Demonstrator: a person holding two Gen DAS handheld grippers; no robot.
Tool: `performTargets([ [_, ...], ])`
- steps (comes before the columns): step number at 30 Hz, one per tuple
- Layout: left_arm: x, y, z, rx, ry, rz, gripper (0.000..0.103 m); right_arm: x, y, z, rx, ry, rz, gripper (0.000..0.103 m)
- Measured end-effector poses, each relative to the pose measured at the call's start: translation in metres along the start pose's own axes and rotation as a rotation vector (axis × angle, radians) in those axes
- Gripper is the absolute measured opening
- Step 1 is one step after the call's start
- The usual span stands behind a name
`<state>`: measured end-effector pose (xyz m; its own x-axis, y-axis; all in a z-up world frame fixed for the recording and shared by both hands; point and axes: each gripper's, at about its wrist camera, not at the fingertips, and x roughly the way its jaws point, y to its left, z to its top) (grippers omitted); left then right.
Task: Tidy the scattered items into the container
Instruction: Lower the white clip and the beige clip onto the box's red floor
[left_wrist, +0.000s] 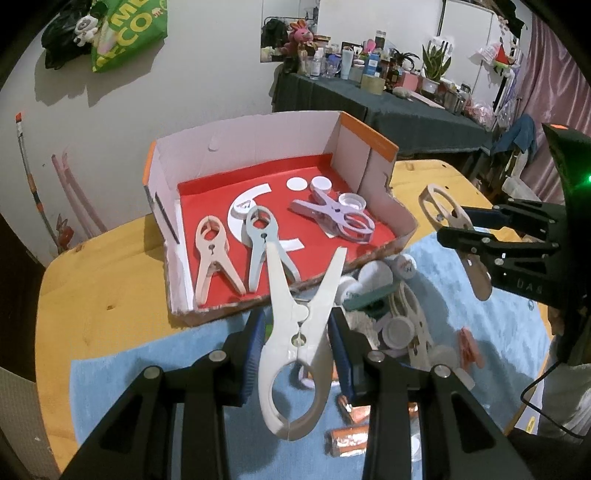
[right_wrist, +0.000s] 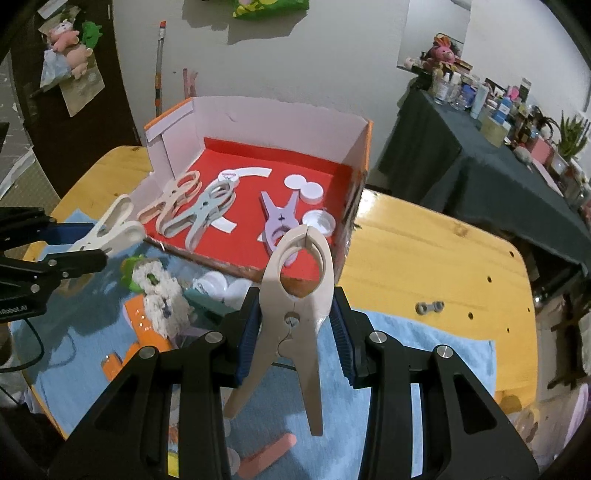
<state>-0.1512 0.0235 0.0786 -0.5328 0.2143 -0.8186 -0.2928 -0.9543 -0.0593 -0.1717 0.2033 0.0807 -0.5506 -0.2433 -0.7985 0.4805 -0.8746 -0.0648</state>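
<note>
An open cardboard box (left_wrist: 373, 175) (right_wrist: 354, 162) with a red floor stands on the wooden table. Inside lie a pink clip (left_wrist: 210, 254), a grey-blue clip (left_wrist: 260, 243), a lilac clip (left_wrist: 332, 218) and white caps (left_wrist: 320, 183). My left gripper (left_wrist: 297, 332) is shut on a white clothes clip (left_wrist: 295, 325), held above the blue cloth just before the box's front wall. My right gripper (right_wrist: 293, 326) is shut on a beige clip (right_wrist: 295, 295), also raised near the box's front right corner. Each gripper shows in the other's view: the right gripper (left_wrist: 476, 240) and the left gripper (right_wrist: 85, 243).
On the blue cloth (right_wrist: 406, 332) in front of the box lies a heap of clips, white caps (right_wrist: 221, 284), a fluffy white thing (right_wrist: 162, 299) and orange wrappers (left_wrist: 347, 439). A small grey link (right_wrist: 428, 307) rests on the table. A cluttered dark-draped table (left_wrist: 406, 110) stands behind.
</note>
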Motion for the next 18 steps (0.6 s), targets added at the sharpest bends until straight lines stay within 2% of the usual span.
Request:
performTargets([
  [18, 0.042, 0.010, 0.054, -0.052, 0.033, -0.011, 0.038, 0.045, 0.009, 0.051, -0.021, 0.033, 0.061, 0.035],
])
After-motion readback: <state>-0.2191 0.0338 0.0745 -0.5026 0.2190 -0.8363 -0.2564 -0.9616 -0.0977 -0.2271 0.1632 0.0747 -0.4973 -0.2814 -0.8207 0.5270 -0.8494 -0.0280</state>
